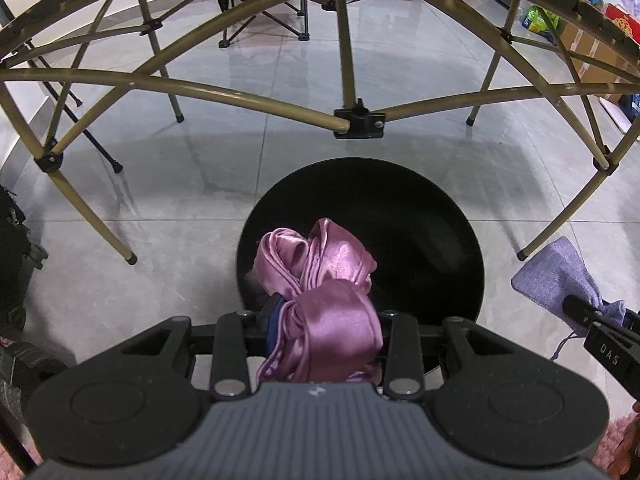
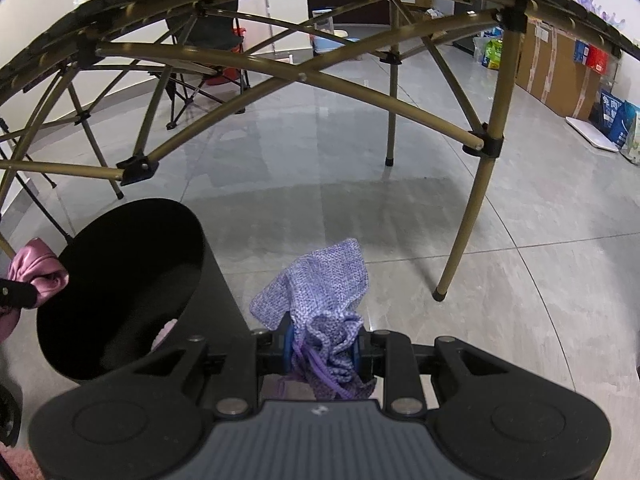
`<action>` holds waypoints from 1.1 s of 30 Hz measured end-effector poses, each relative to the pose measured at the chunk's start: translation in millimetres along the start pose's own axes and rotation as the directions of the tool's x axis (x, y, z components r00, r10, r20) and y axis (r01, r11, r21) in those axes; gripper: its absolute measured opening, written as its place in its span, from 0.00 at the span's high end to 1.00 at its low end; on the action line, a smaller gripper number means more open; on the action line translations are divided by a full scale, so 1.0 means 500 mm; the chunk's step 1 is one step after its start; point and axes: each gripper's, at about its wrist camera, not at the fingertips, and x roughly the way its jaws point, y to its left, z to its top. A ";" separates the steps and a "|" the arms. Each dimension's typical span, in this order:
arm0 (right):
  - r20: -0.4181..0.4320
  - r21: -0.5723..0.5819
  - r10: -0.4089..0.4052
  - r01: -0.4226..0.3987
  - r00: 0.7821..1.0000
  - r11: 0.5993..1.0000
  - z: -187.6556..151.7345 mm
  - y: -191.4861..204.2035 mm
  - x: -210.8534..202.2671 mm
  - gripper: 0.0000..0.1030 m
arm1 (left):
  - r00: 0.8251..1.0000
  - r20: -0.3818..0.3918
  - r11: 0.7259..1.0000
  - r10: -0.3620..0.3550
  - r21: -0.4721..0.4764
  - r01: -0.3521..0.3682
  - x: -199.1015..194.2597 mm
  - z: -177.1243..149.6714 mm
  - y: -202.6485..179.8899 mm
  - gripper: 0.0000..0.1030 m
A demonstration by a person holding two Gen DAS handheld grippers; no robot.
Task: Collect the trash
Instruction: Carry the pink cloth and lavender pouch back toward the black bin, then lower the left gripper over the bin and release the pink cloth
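A: Your left gripper is clamped on the pink satin cloth, held over the black bin.

B: And my right?

A: Your right gripper pinches the lavender knit pouch, just beside the bin, above the tiled floor.

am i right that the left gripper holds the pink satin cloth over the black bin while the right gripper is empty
Not quite: the right gripper is shut on a purple knit pouch, as the right wrist view shows. The left gripper does hold the pink satin cloth over the black bin.
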 end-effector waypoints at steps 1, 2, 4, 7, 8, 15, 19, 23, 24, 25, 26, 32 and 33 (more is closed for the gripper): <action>-0.001 0.003 -0.002 0.002 1.000 1.000 -0.001 -0.002 0.001 0.76 | 1.000 -0.001 1.000 -0.002 0.002 0.002 0.002 0.003 -0.004 0.65; -0.002 0.006 -0.003 0.003 1.000 1.000 -0.001 -0.005 0.003 0.76 | 1.000 -0.003 1.000 -0.003 0.003 0.003 0.005 0.005 -0.008 0.65; -0.004 0.012 -0.007 0.007 1.000 1.000 -0.002 -0.011 0.006 0.76 | 1.000 -0.005 1.000 -0.004 0.007 0.005 0.011 0.011 -0.017 0.65; -0.007 0.020 -0.010 0.010 1.000 1.000 -0.003 -0.018 0.009 0.76 | 1.000 -0.014 1.000 -0.007 0.008 0.007 0.021 0.018 -0.029 0.65; -0.008 0.023 -0.011 0.011 1.000 1.000 -0.003 -0.021 0.011 0.76 | 1.000 -0.018 1.000 -0.007 0.008 0.007 0.025 0.020 -0.033 0.65; -0.017 0.039 -0.020 0.020 1.000 0.999 -0.006 -0.037 0.023 0.76 | 0.999 -0.041 1.000 -0.008 0.007 0.008 0.049 0.033 -0.055 0.65; -0.024 0.043 -0.024 0.025 0.999 0.999 -0.007 -0.044 0.029 0.76 | 0.998 -0.055 1.000 -0.007 0.009 0.008 0.063 0.036 -0.067 0.65; -0.028 0.047 -0.027 0.028 0.999 0.999 -0.007 -0.049 0.035 0.76 | 0.997 -0.072 1.000 -0.003 0.006 0.003 0.078 0.037 -0.075 0.65; -0.030 0.048 -0.027 0.029 0.999 0.998 -0.007 -0.050 0.036 0.76 | 0.997 -0.075 1.000 -0.002 0.007 0.002 0.082 0.038 -0.078 0.65; -0.031 0.048 -0.027 0.029 0.999 0.998 -0.008 -0.051 0.038 0.76 | 0.997 -0.077 1.000 -0.001 0.008 0.001 0.084 0.038 -0.080 0.65; -0.032 0.047 -0.028 0.029 0.999 0.998 -0.008 -0.050 0.039 0.76 | 0.997 -0.080 1.000 0.000 0.010 0.000 0.087 0.038 -0.082 0.65; -0.039 0.049 -0.026 0.028 0.999 0.998 -0.008 -0.053 0.048 0.76 | 0.996 -0.093 1.000 0.007 0.010 -0.006 0.095 0.038 -0.082 0.65; -0.040 0.050 -0.025 0.027 0.999 0.998 -0.008 -0.053 0.049 0.76 | 0.995 -0.095 1.000 0.009 0.008 -0.008 0.096 0.038 -0.081 0.65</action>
